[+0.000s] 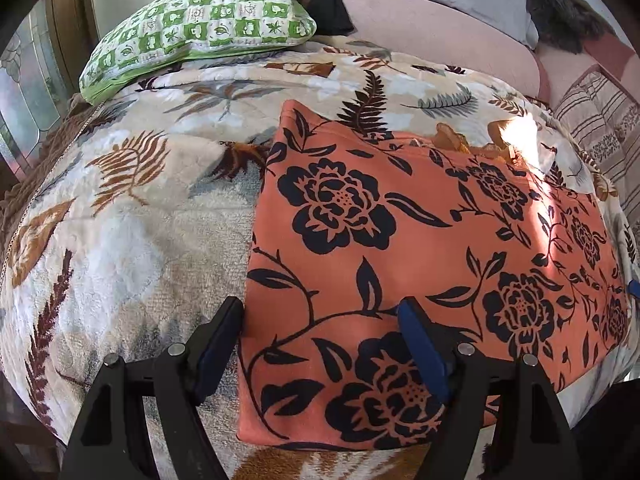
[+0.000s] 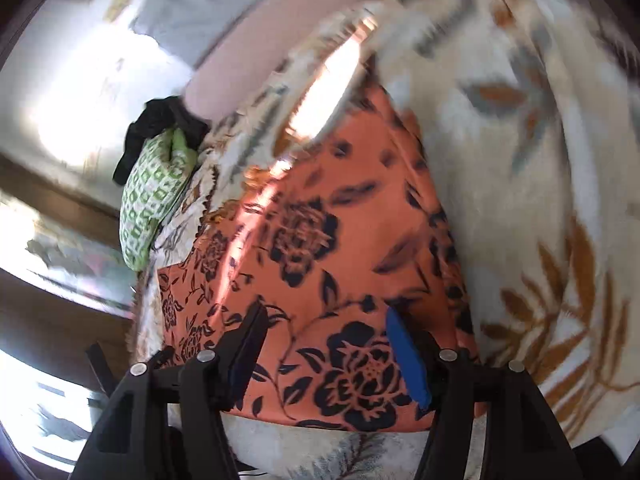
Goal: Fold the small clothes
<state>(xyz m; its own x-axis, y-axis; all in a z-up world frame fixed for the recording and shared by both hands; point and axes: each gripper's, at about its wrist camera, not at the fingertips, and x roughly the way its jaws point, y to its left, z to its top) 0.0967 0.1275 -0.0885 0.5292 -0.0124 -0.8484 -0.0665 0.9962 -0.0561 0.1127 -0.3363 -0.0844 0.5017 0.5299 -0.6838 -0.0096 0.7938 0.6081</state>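
- The orange cloth (image 1: 400, 248) lies flat on the blanket (image 1: 132, 216).
- The left gripper (image 1: 320, 320) is released, empty, above its near-left corner.
- The right gripper (image 2: 324, 328) is also released; only the left view shows the striped cushion (image 1: 600, 128).

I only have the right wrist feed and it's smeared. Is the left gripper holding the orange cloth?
Observer: No. The left gripper is open over the near left edge of the orange floral cloth, nothing pinched.
Operator: Cloth flat or bunched?
Observer: It lies flat as a rectangle on the leaf-print blanket; only the far right corner shows a ruffled orange trim.
Operator: Anything past the cloth on my right? My view cuts off there.
Observer: A striped cushion at the blanket's right edge, and a dark furry item beyond it; I cannot tell what that is.
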